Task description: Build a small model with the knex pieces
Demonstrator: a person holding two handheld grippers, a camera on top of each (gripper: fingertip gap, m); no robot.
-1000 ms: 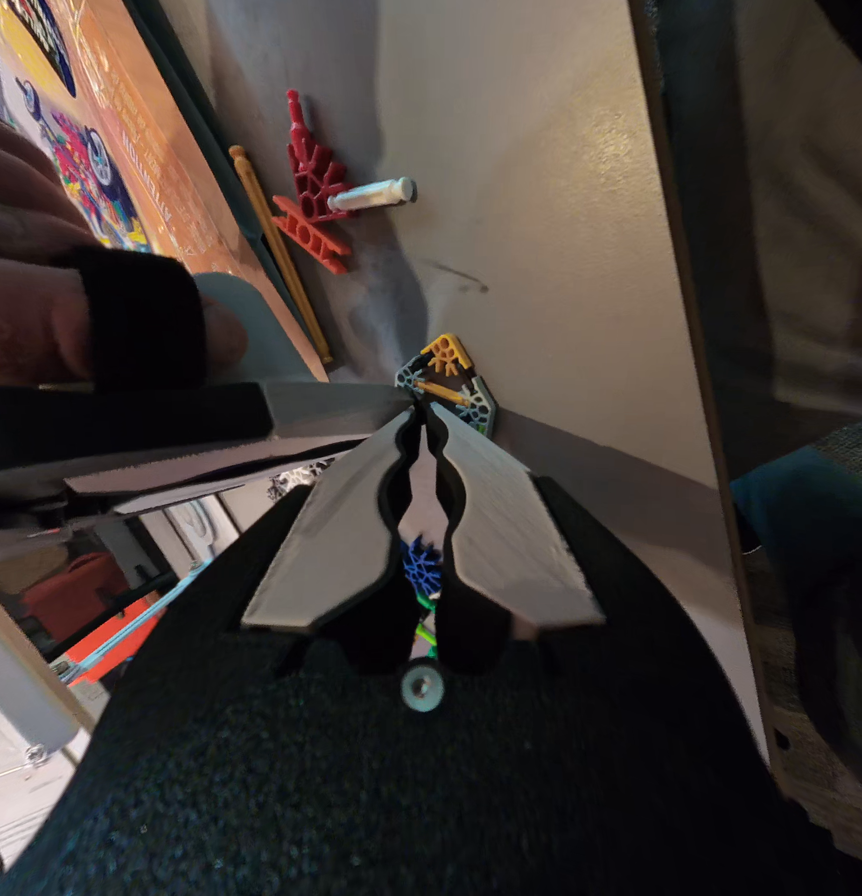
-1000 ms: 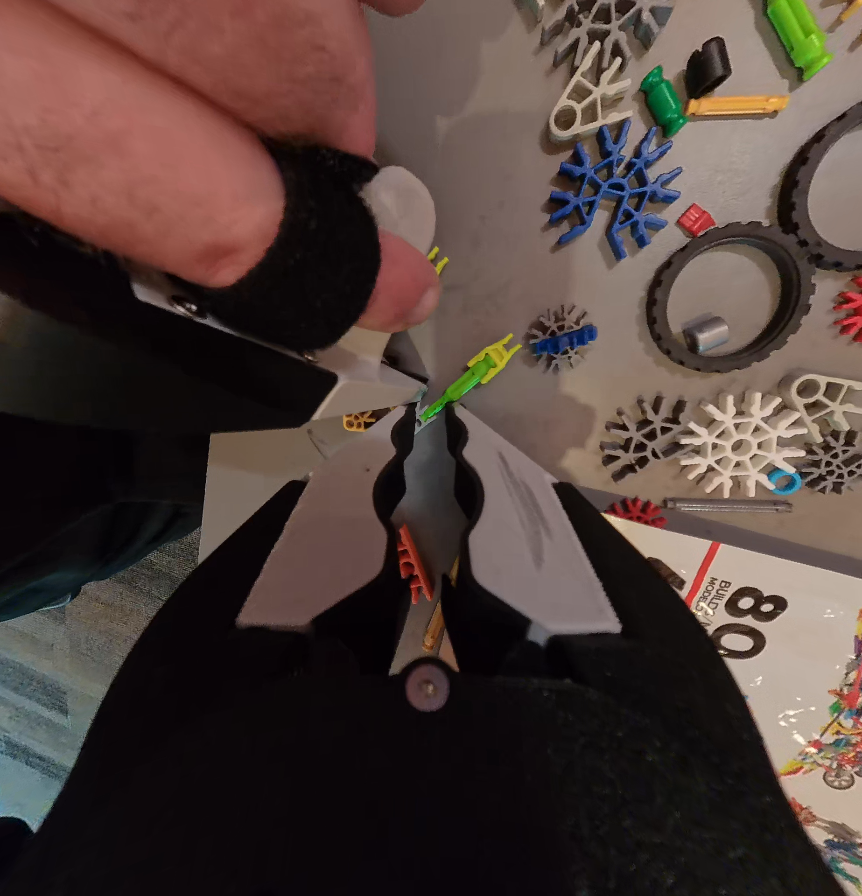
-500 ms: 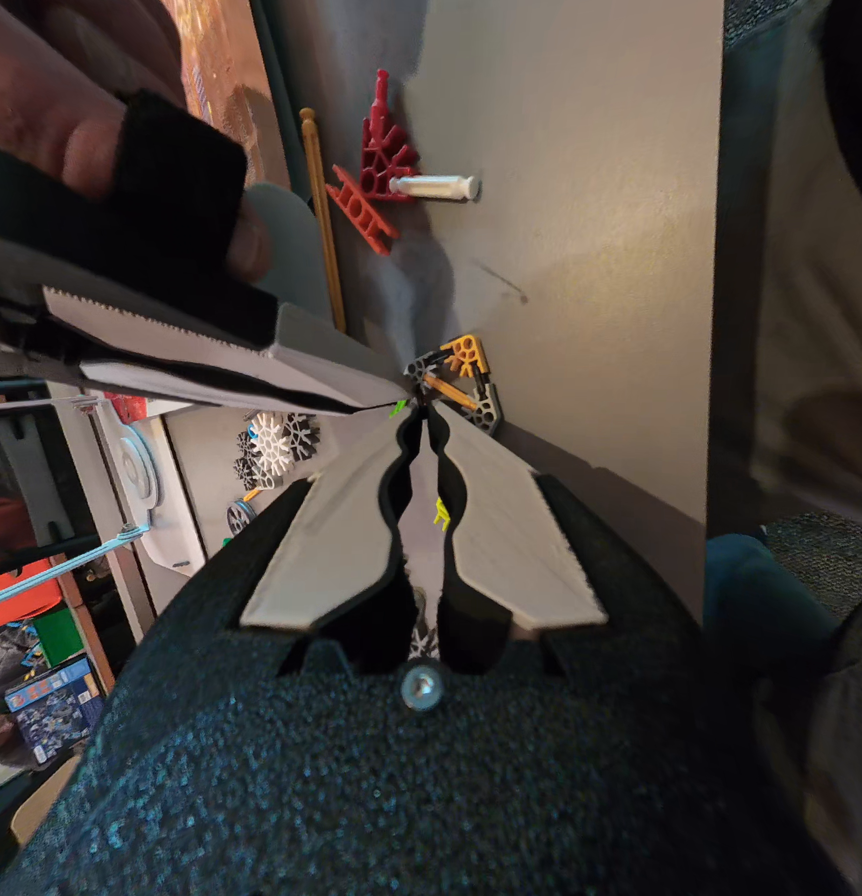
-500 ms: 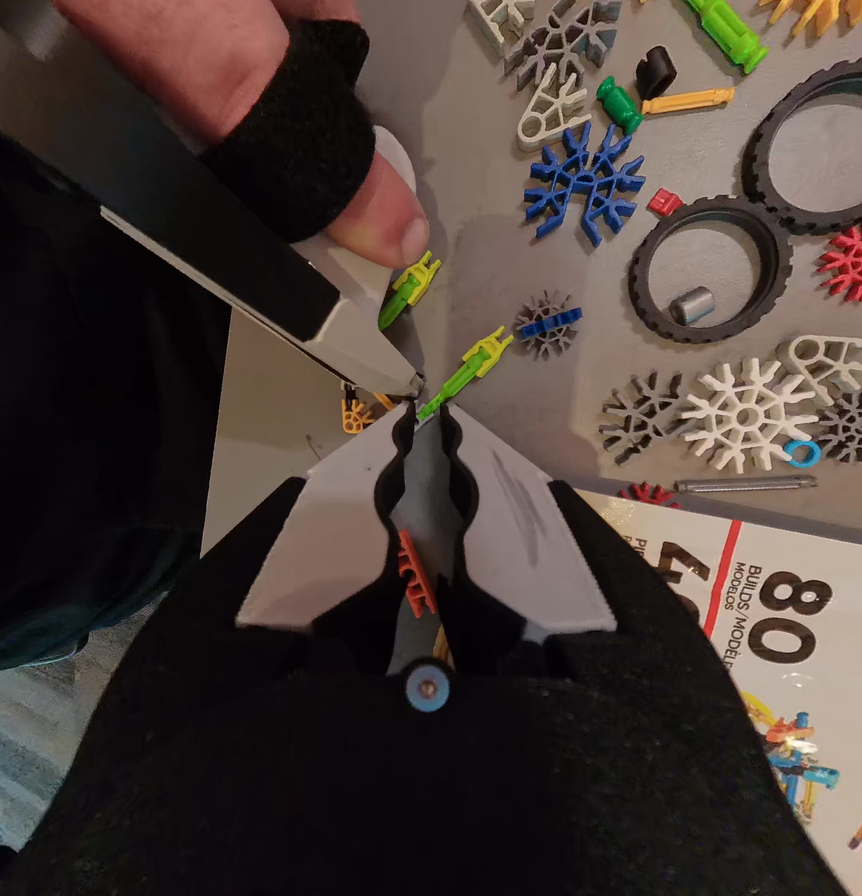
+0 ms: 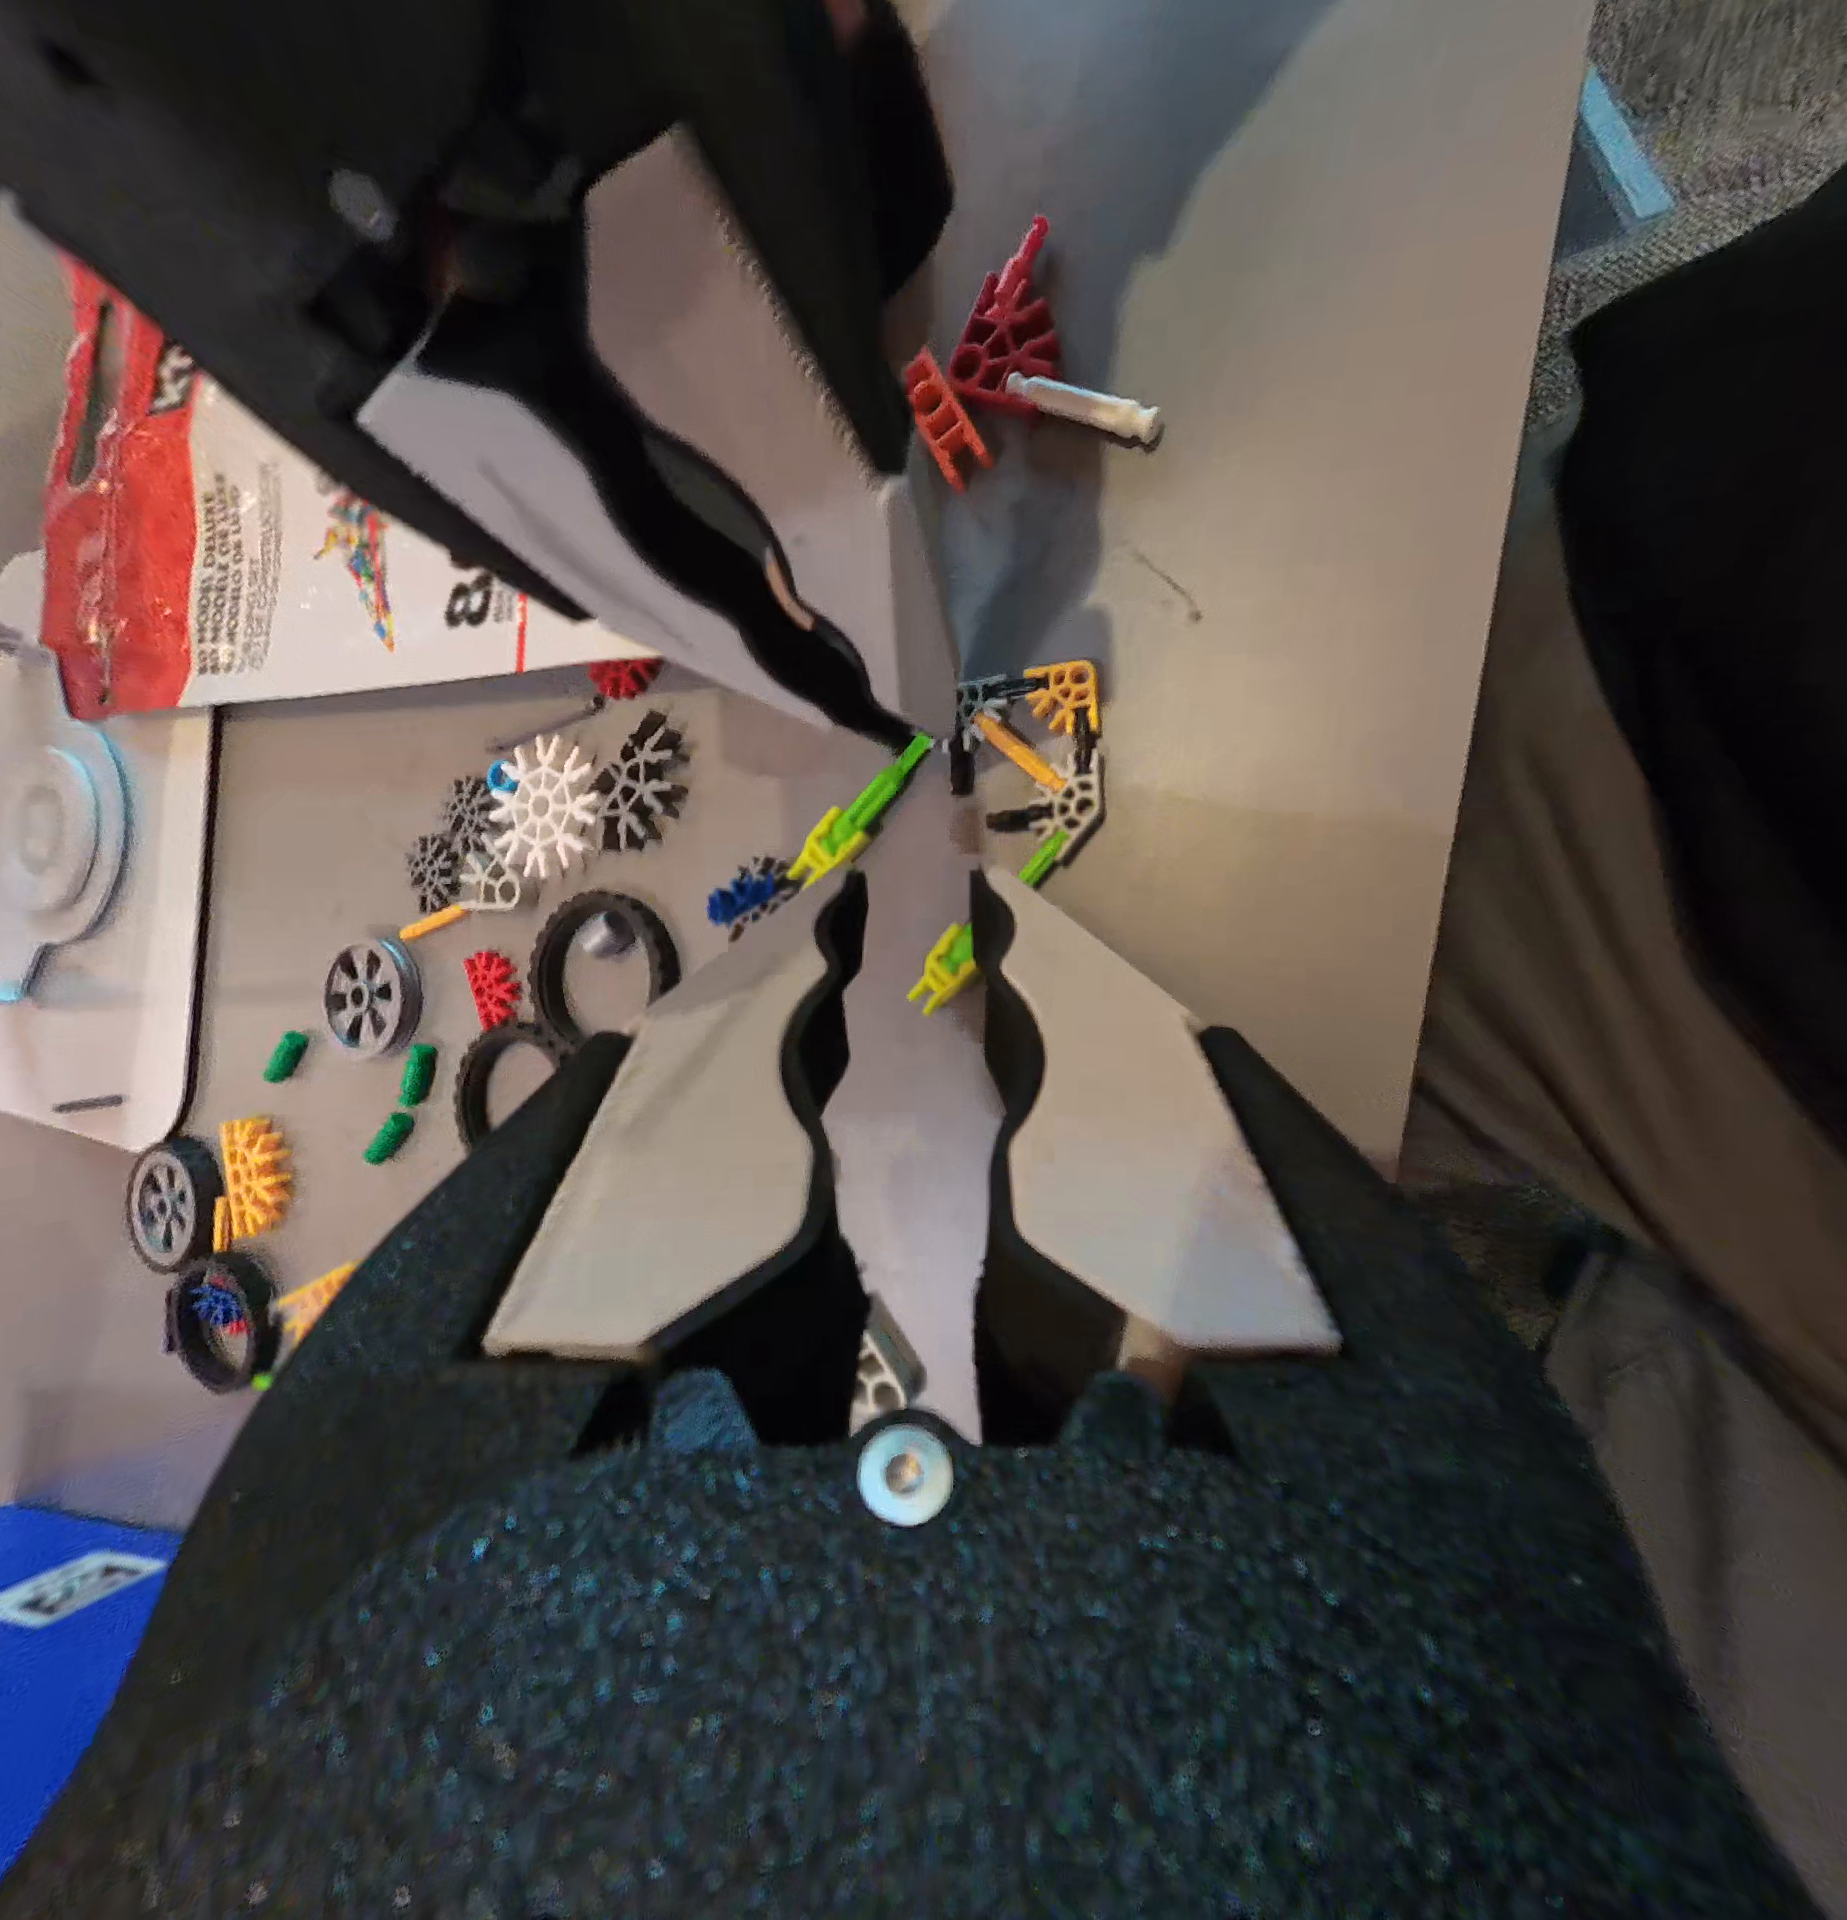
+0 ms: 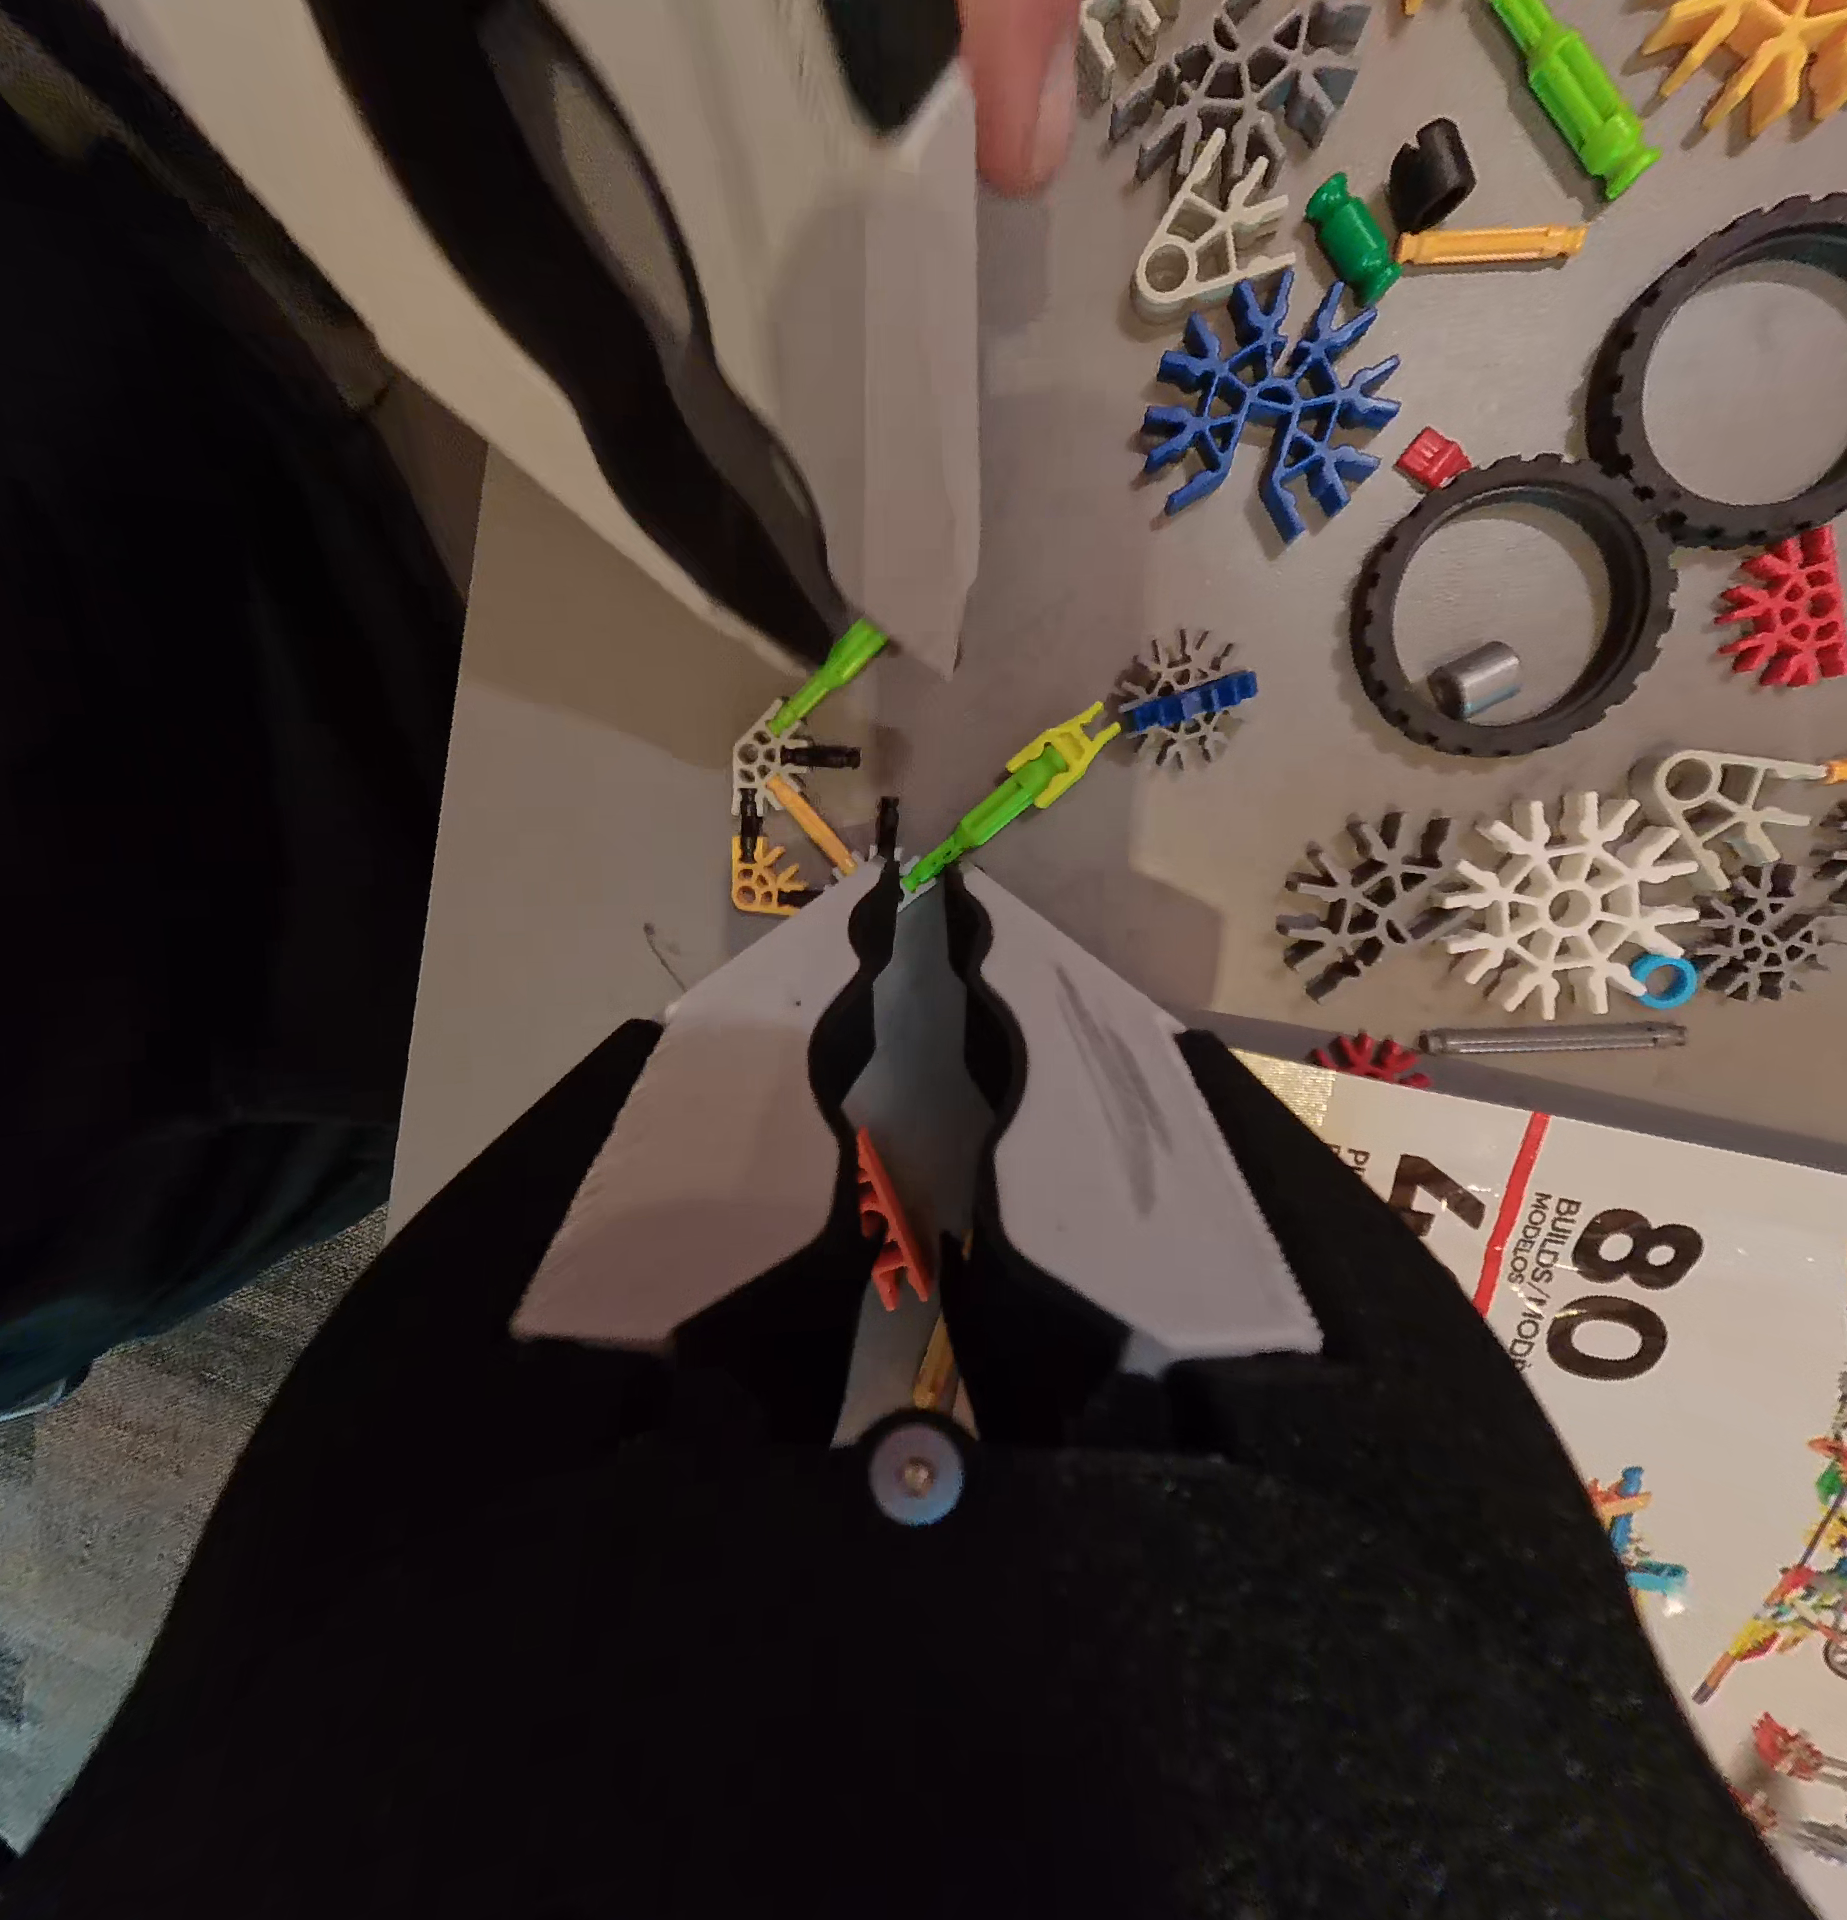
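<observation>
1. Left wrist view: the left gripper (image 5: 914,894) stands with its jaws apart, gripping nothing. The yellow end of the assembly rod (image 5: 945,961) lies in the gap, beside the finger at 3 o'clock.
2. The small assembly (image 5: 1054,748) of grey, yellow and white connectors lies on the grey table (image 5: 1314,623) at 1 o'clock from the jaw tips.
3. The right gripper (image 5: 898,732) enters from 11 o'clock, pinching the green rod (image 5: 867,805).
4. Right wrist view: the right gripper (image 6: 917,883) is clamped on the near end of the green rod (image 6: 1002,800). The rod runs toward 2 o'clock, its yellow clip touching a blue-and-grey connector (image 6: 1184,701).
5. The small assembly (image 6: 768,769) lies at 10 o'clock, apart from the held rod. The left gripper (image 6: 877,649) hangs over its upper end at 12 o'clock.
6. Black tyres (image 6: 1511,603) lie at 2 o'clock and a printed box (image 6: 1625,1299) at 4 o'clock.
</observation>
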